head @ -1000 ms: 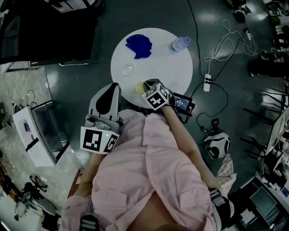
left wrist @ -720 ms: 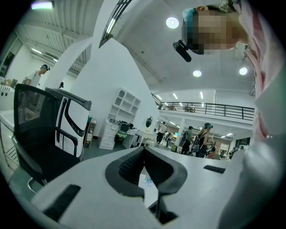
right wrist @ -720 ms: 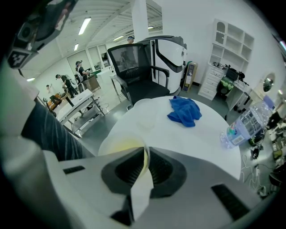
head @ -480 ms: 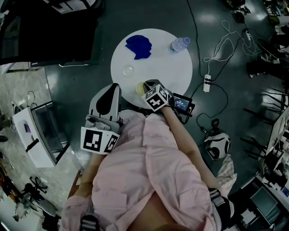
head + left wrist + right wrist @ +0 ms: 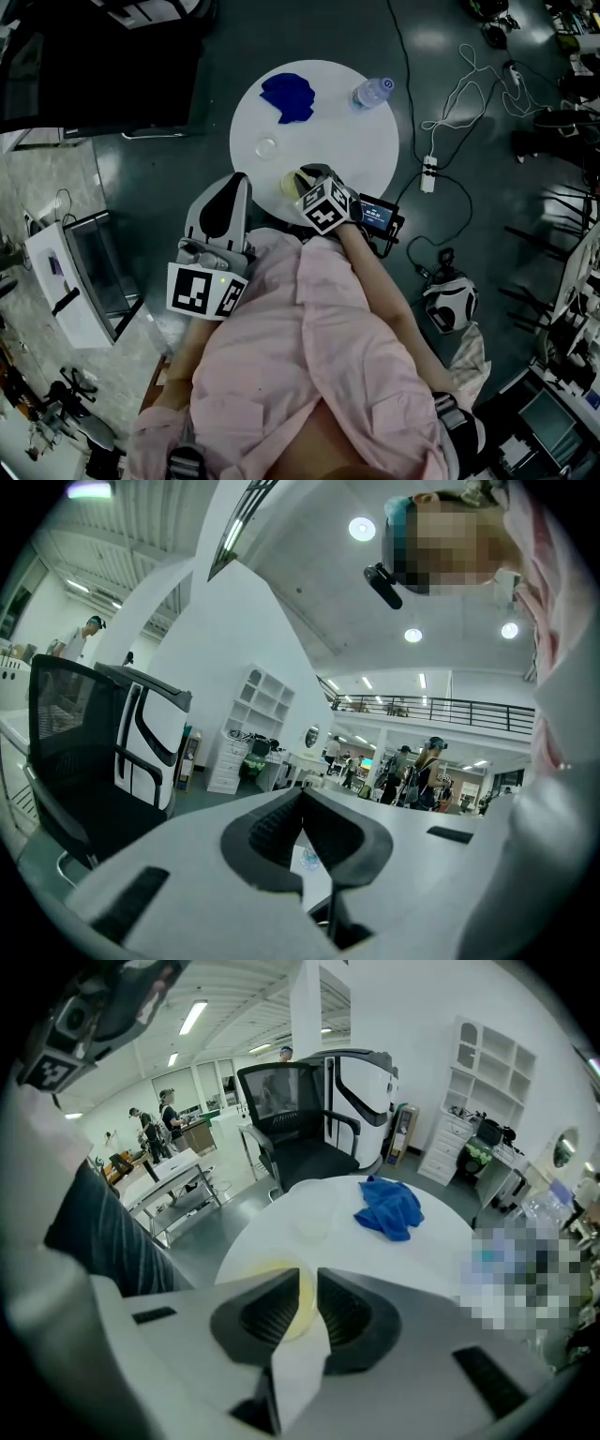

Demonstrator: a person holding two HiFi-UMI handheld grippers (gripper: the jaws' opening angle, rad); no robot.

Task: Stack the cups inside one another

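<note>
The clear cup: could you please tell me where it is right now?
In the head view, the clear cup stands on the left part of the table, between the blue cloth and the yellow cup.

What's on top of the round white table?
A blue cloth, a water bottle, a clear cup and a yellow cup pinched by the right gripper, which covers part of that cup.

Yellow cup [image 5: 289, 183] upright, nearer; clear cup [image 5: 267, 146] upright, apart.
</note>
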